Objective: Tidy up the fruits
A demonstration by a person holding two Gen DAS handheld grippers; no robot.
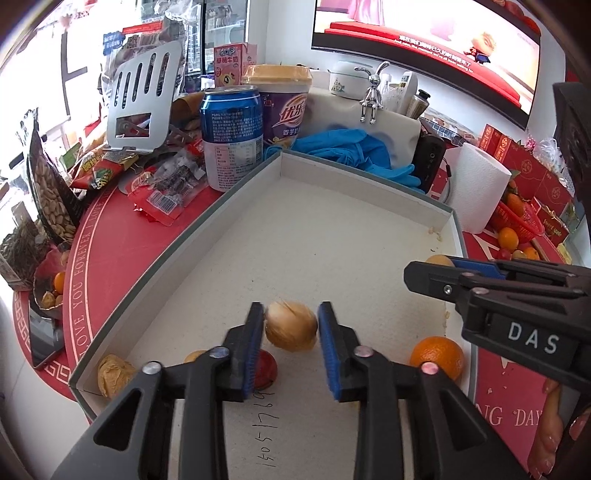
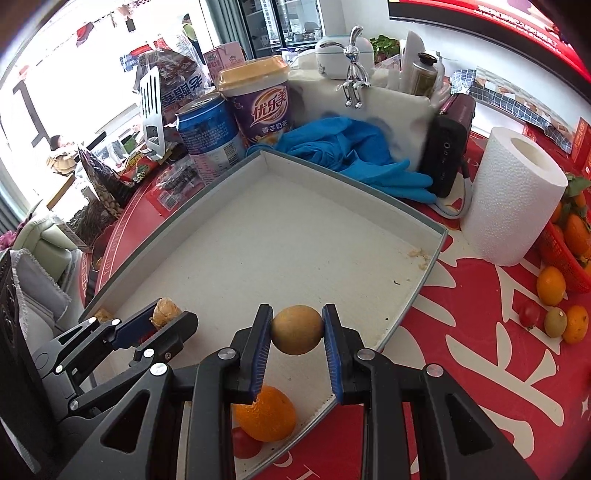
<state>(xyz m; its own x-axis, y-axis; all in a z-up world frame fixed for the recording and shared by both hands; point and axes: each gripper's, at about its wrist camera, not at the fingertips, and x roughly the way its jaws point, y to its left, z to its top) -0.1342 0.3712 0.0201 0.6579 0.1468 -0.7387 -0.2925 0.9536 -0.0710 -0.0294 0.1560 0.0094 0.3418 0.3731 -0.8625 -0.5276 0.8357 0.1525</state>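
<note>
The shallow white cardboard tray (image 2: 236, 206) holds an orange mandarin (image 2: 266, 419), while the right gripper (image 2: 297, 330) pinches a round brownish-green fruit (image 2: 297, 328) and the left gripper (image 1: 291, 326) pinches a papery tan husked fruit (image 1: 291, 326).

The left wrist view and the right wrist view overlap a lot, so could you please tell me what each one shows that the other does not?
Only the left wrist view shows the husked fruit in the tray's near-left corner and the television screen.

Only the right wrist view shows the green fruit on the red tablecloth and the round brown fruit gripped by the right hand-held gripper.

Both show the tray, the orange, the blue can, the paper towel roll and the left hand-held gripper around a papery fruit.
</note>
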